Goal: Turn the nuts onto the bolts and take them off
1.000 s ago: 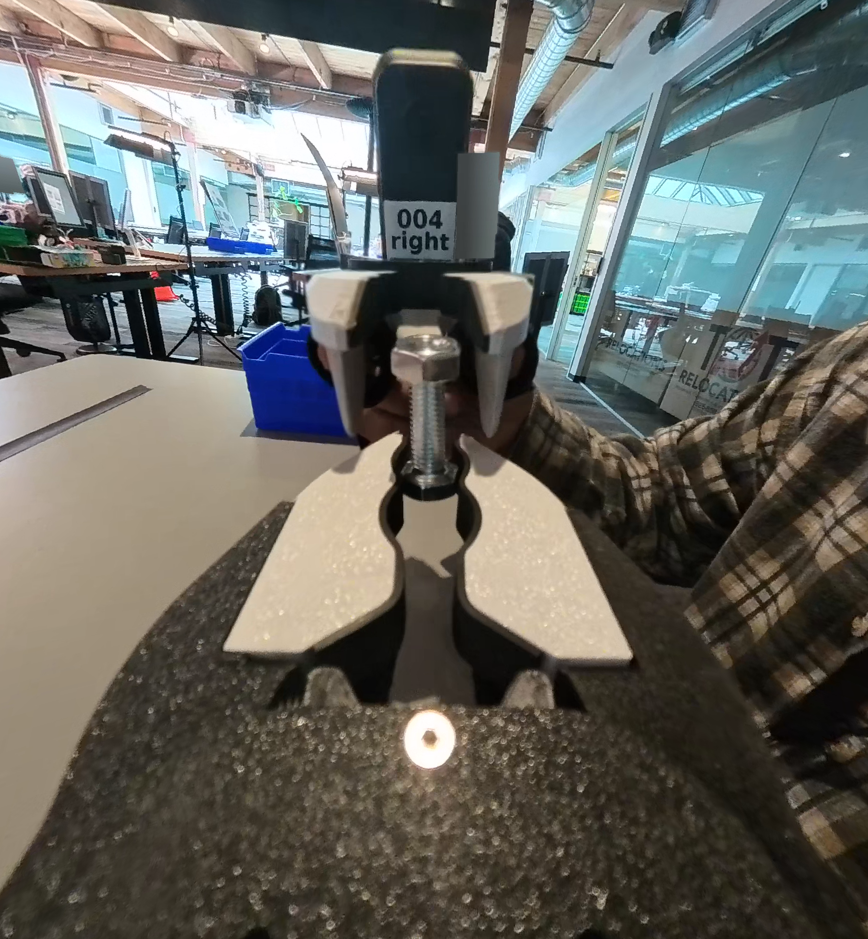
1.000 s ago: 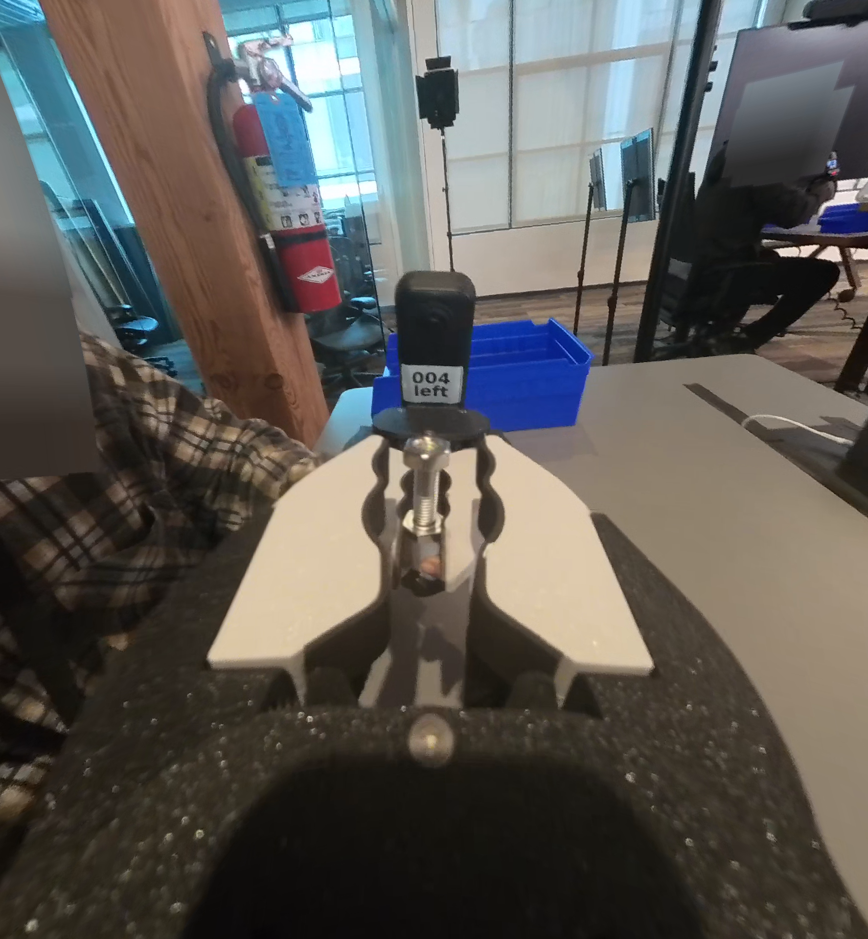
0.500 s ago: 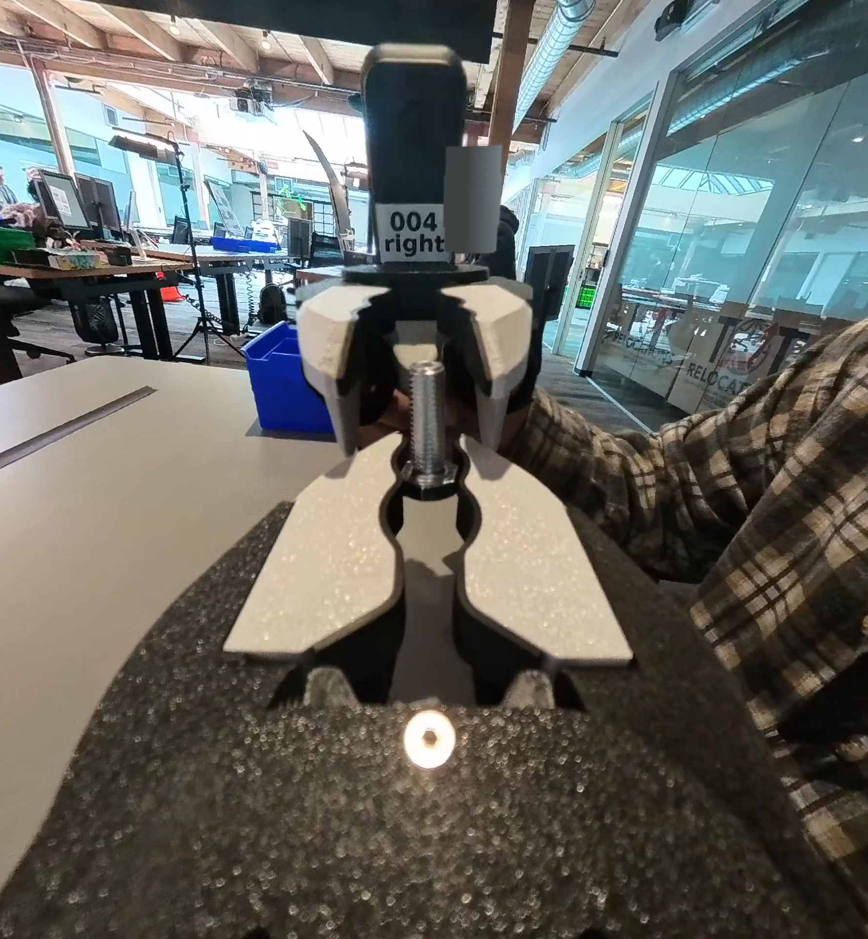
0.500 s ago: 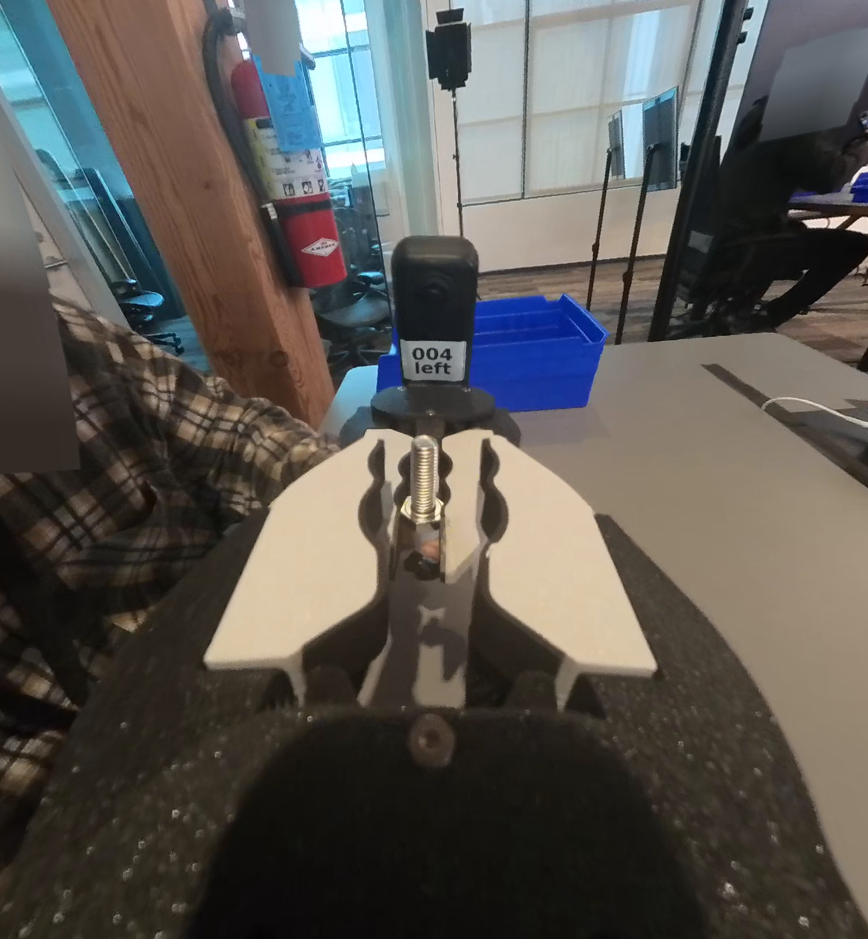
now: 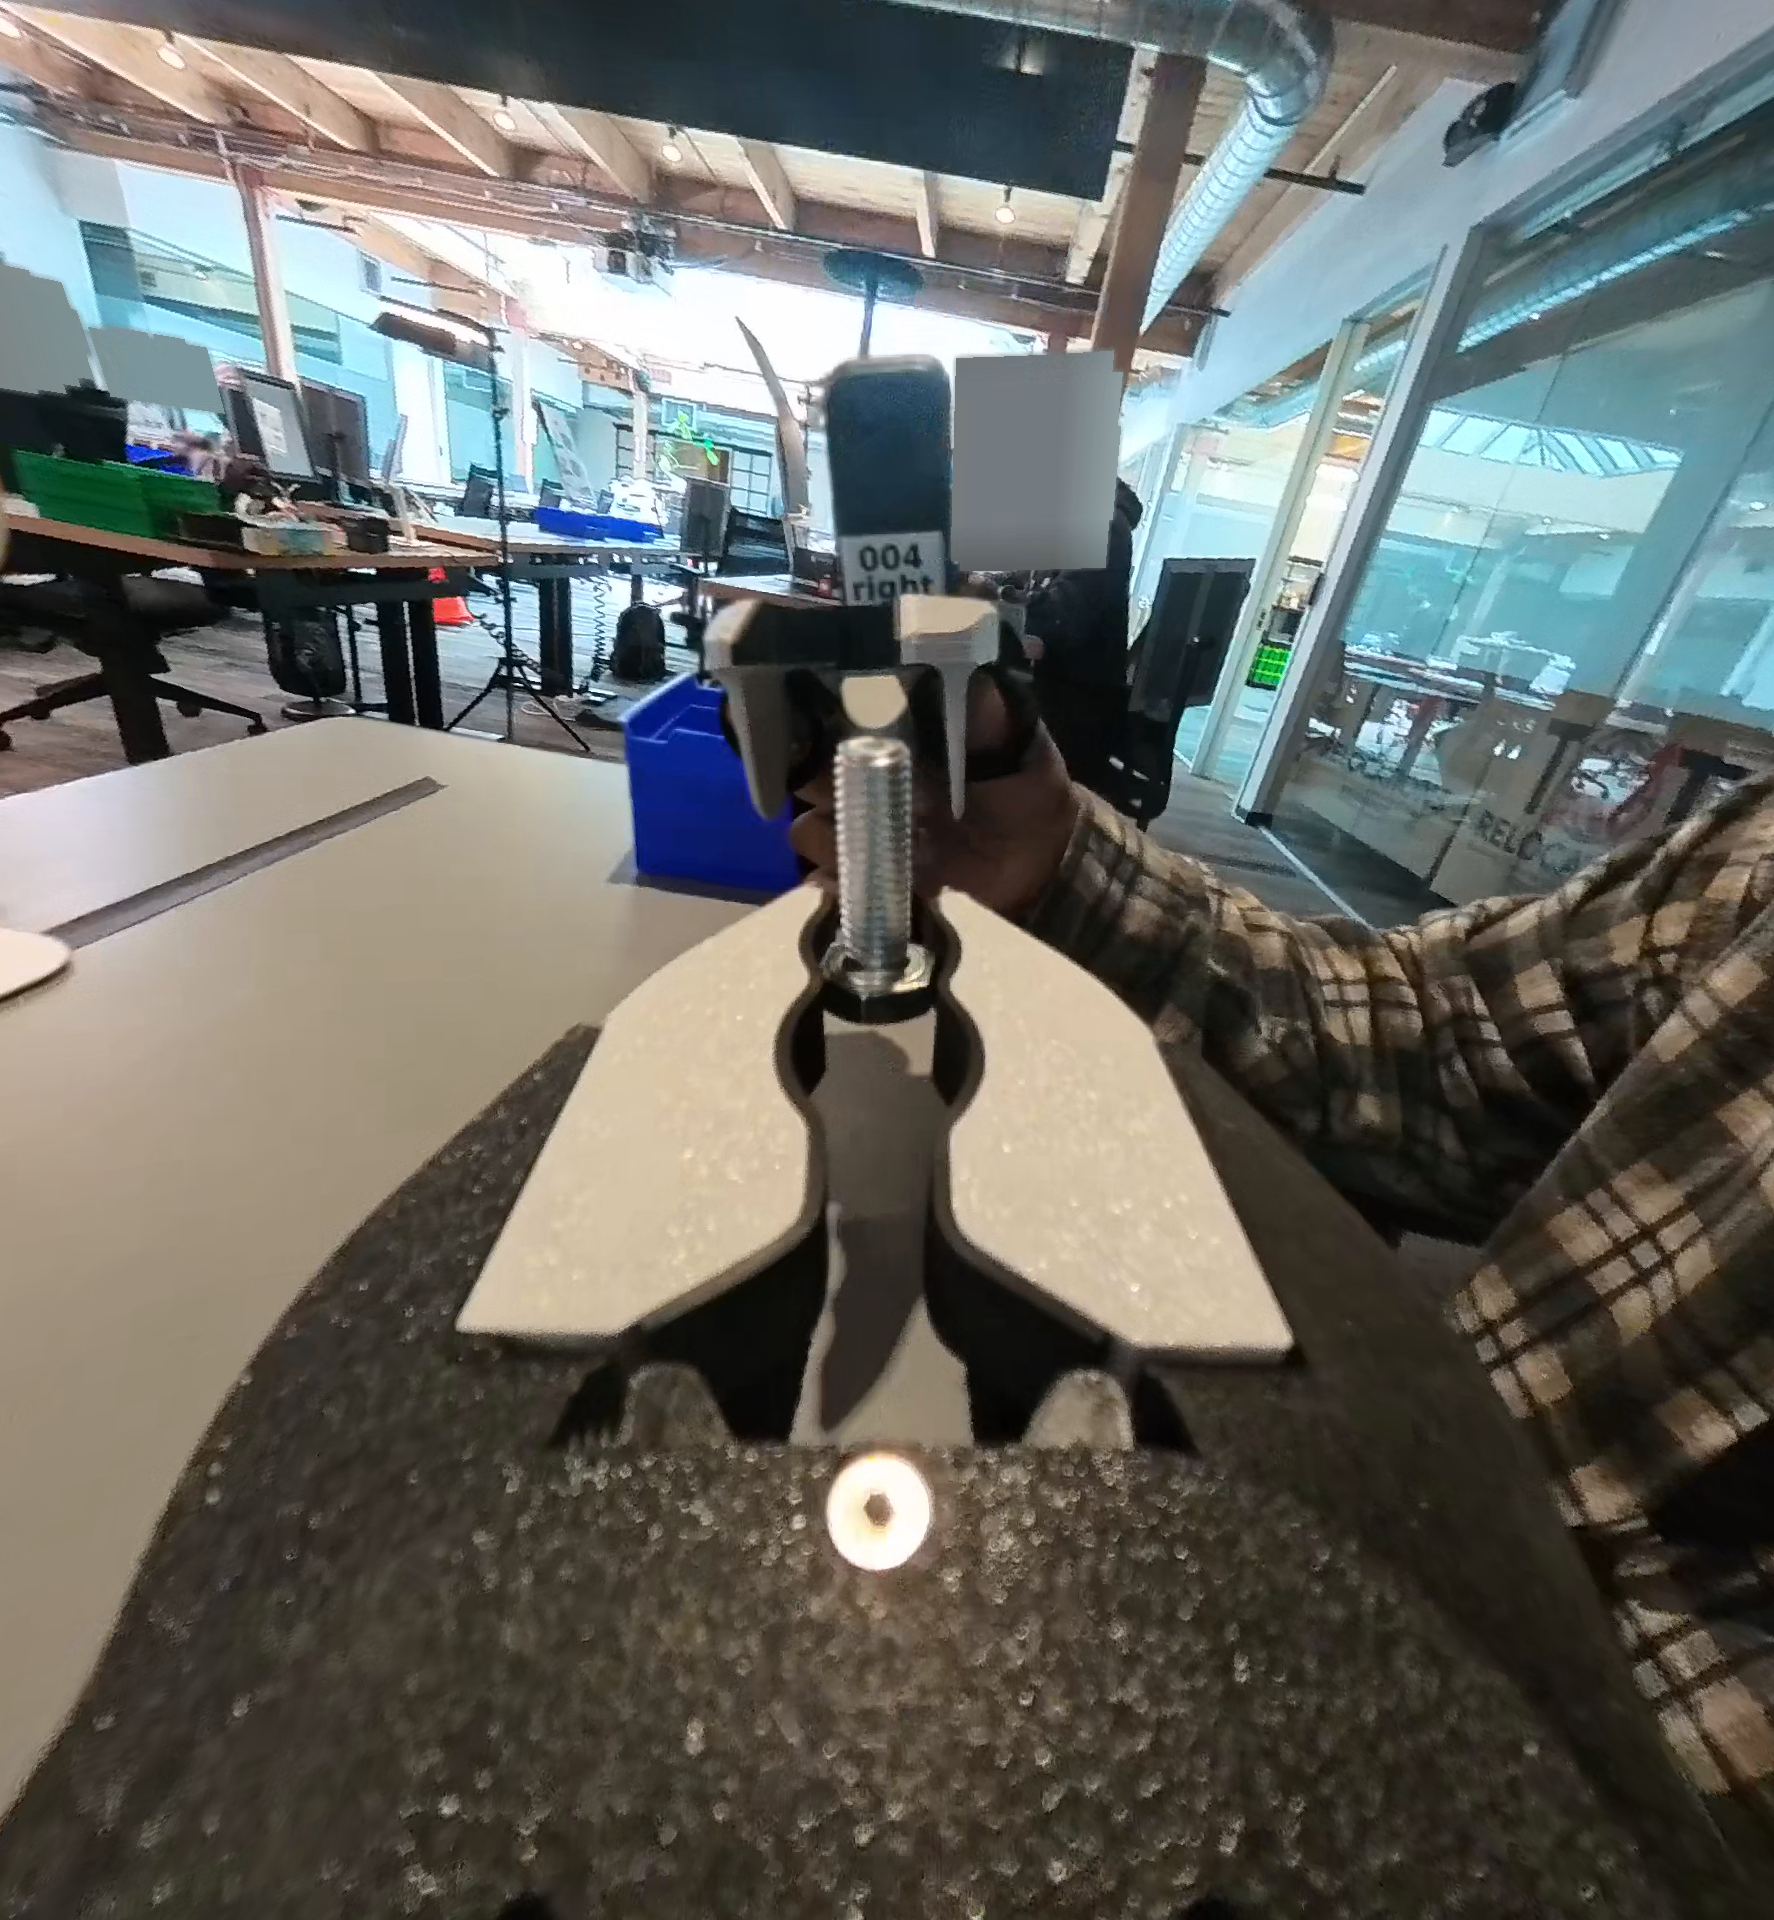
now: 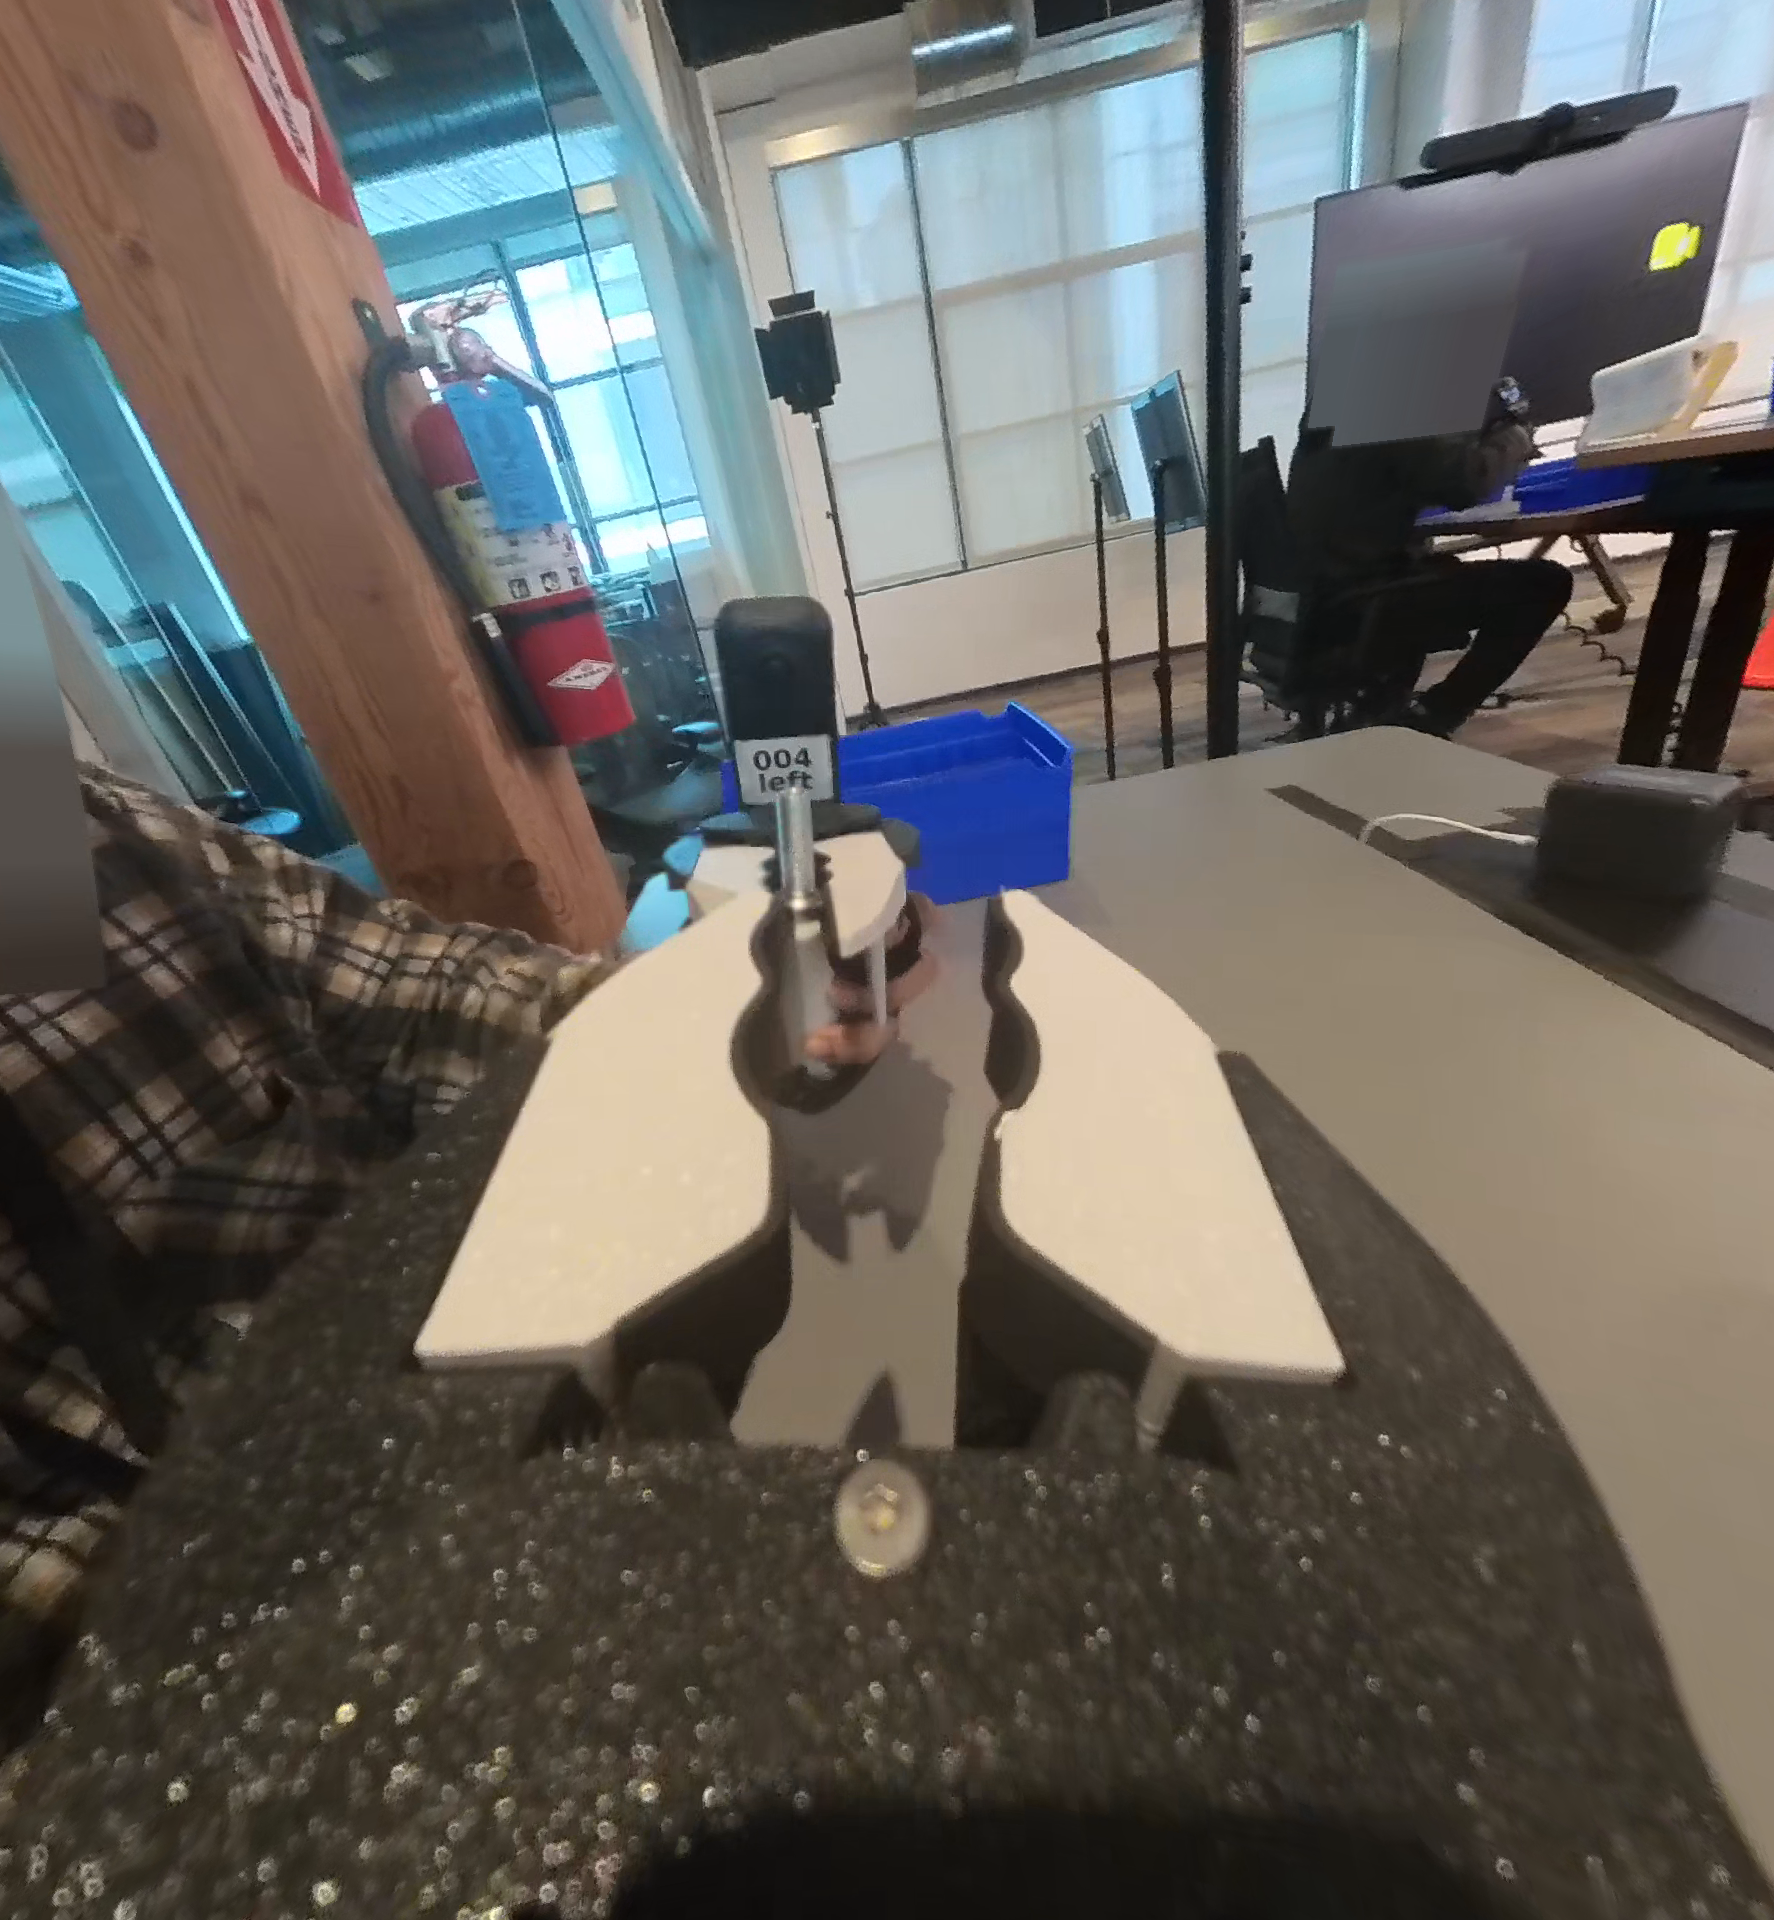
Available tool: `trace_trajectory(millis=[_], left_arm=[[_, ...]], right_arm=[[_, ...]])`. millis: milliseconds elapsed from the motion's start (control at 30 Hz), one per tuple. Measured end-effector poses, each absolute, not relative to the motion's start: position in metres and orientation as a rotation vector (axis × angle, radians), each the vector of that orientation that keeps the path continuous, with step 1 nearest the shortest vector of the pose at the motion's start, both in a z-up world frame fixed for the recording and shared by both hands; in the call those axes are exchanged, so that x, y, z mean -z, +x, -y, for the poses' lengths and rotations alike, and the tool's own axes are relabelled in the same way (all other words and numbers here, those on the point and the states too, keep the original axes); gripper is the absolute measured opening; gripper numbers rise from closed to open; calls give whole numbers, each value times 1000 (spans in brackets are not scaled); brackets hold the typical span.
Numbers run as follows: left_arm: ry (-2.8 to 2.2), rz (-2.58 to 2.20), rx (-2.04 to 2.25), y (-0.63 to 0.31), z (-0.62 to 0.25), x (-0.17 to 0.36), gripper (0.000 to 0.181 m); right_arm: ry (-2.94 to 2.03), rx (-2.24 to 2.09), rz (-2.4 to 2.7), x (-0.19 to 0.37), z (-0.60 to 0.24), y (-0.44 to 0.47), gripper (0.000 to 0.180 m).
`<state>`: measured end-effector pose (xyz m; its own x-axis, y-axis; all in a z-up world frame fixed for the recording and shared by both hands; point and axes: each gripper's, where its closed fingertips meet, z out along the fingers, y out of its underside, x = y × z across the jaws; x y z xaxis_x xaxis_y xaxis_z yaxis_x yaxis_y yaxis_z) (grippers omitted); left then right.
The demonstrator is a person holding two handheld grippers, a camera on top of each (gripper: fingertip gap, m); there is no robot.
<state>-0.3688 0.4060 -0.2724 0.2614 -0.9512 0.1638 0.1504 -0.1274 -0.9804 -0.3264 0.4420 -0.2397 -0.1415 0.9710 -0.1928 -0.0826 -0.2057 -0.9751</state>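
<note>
Two sets of tongs face each other above the grey worktop (image 5: 239,1039). The left tongs (image 5: 875,971) are closed on the hexagonal head of a bolt (image 5: 872,842), whose threaded shank stands up from their tips with its end bare. The right tongs (image 5: 857,764) hang just beyond the tip of the shank, their white fingers (image 5: 763,727) spread apart on either side of it without touching. In the right wrist view the right tongs (image 6: 872,997) stand open, and the bolt (image 6: 791,862) sits between their fingertips, nearer the left one, held by the left tongs (image 6: 810,914) farther off. A blue bin (image 6: 956,810) rests on the worktop (image 6: 1382,1039) behind them. A plaid sleeve (image 5: 1485,1091) reaches to the right tongs.
</note>
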Motion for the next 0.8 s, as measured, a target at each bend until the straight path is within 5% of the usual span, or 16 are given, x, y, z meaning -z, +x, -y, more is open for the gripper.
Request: trace_trajectory(millis=[267, 567, 800], left_arm=[[-1375, -816, 1123, -378, -415, 279, 15], [-1394, -850, 1112, -371, -411, 284, 15], [-1396, -941, 1110, -348, -397, 291, 15]], right_arm=[[-1478, -1154, 1158, 258, -486, -271, 42], [-1580, -841, 1033, 211, -493, -189, 40], [-1394, -1146, 1118, 220, -415, -273, 35]])
